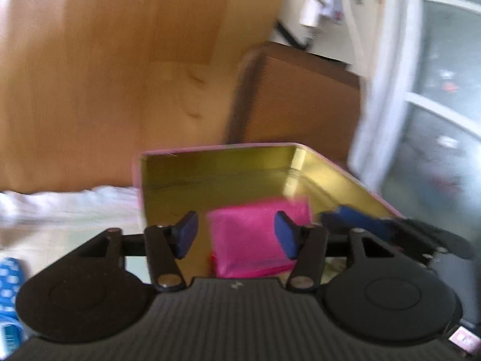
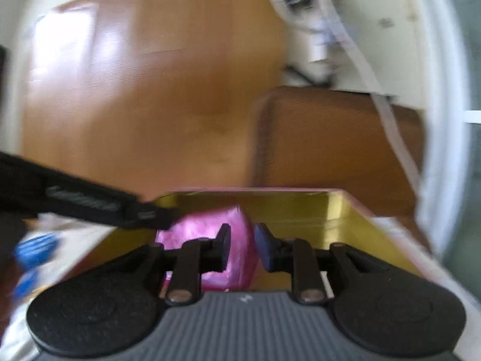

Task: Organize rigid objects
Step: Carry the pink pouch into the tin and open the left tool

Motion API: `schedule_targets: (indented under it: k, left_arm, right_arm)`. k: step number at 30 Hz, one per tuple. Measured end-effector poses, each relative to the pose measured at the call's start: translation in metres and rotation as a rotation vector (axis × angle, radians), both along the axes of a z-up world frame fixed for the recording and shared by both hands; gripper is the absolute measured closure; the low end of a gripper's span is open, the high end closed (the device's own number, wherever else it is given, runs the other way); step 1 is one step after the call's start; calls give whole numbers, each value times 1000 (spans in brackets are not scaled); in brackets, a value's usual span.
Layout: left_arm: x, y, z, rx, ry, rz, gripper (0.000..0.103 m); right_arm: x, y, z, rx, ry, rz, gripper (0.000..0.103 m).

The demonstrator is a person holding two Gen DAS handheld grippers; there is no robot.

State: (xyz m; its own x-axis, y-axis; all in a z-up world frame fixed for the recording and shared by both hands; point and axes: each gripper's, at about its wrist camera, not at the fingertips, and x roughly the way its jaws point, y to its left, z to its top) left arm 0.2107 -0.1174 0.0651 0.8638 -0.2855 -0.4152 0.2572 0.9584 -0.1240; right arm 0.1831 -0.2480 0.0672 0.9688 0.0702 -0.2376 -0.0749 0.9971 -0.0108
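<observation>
An open tin (image 1: pixel 216 168) with a gold inside and a pink rim lies on the bed; it also shows in the right wrist view (image 2: pixel 300 207). A shiny pink packet (image 1: pixel 255 234) lies inside it, also in the right wrist view (image 2: pixel 204 228). My left gripper (image 1: pixel 236 233) is open, with its fingers on either side of the packet and above it. My right gripper (image 2: pixel 243 245) is open with a narrow gap, just right of the packet and empty. It shows at the tin's right edge in the left wrist view (image 1: pixel 360 219). Both views are blurred.
A wooden headboard or wall panel (image 1: pixel 105 75) stands behind the tin. A brown wooden nightstand (image 1: pixel 300 102) is at the right, with cables above it. White bedding (image 1: pixel 60 207) lies to the left. A blue dotted object (image 1: pixel 9 282) is at the far left.
</observation>
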Motion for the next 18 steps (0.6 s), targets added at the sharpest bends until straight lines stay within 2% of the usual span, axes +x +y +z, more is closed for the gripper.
schedule_targets:
  k: [2, 4, 6, 11, 18]
  left_arm:
    - [-6, 5, 0, -35, -17, 12, 37]
    - [-14, 8, -1, -48, -30, 9, 37]
    - [-24, 6, -3, -29, -51, 22, 37]
    - [-55, 6, -6, -24, -80, 12, 37]
    - [-116, 27, -14, 41, -137, -43, 37]
  right_arm:
    - [3, -9, -7, 51, 8, -41, 79]
    - [2, -16, -13, 57, 16, -50, 79]
    - [-1, -19, -15, 49, 6, -69, 79]
    - [-9, -24, -9, 102, -11, -67, 79]
    - [-51, -13, 6, 151, -49, 8, 79]
